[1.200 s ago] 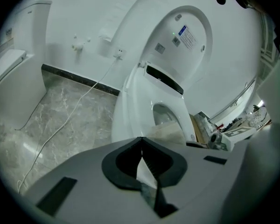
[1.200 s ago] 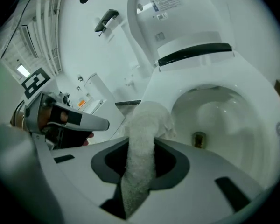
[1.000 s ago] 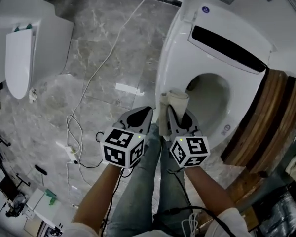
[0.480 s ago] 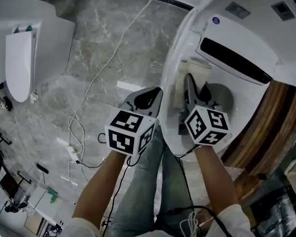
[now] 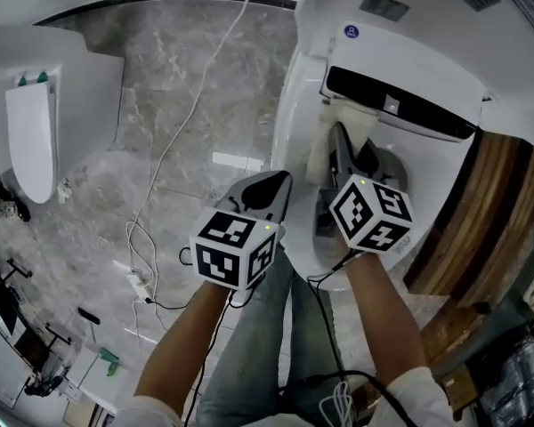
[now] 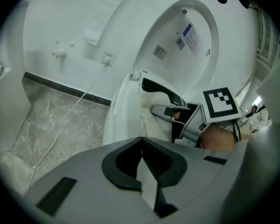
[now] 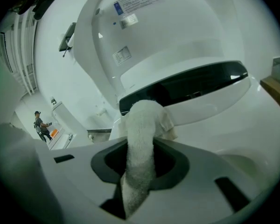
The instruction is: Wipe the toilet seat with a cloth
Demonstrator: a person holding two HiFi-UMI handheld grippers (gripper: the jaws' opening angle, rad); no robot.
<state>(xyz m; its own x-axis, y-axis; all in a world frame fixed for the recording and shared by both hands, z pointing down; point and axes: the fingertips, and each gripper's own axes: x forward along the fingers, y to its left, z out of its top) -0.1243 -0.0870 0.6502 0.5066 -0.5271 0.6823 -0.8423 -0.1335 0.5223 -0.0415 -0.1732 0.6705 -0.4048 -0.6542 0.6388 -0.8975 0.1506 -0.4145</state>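
The white toilet seat [image 5: 294, 140] lies down with the lid [image 6: 186, 36] raised behind it. My right gripper [image 5: 341, 142] is shut on a cream cloth [image 5: 325, 145] and presses it on the seat's left side near the back, just under the dark strip [image 5: 400, 105] of the rear unit. In the right gripper view the cloth [image 7: 140, 139] runs up between the jaws of the right gripper [image 7: 140, 153] and folds over toward the seat [image 7: 252, 120]. My left gripper [image 5: 269, 189] hangs shut and empty beside the bowl, over the floor; its closed jaws [image 6: 142, 160] point at the cloth [image 6: 154, 120].
A second white toilet [image 5: 36, 123] stands at the far left. A white cable [image 5: 187, 105] trails across the grey marble floor to a power strip [image 5: 138, 283]. A wooden panel [image 5: 481, 221] borders the toilet on the right. A person [image 7: 39, 122] stands far off.
The right gripper has slid the cloth from the seat's front rim along its left side to the back. The left gripper has stayed shut beside the bowl.
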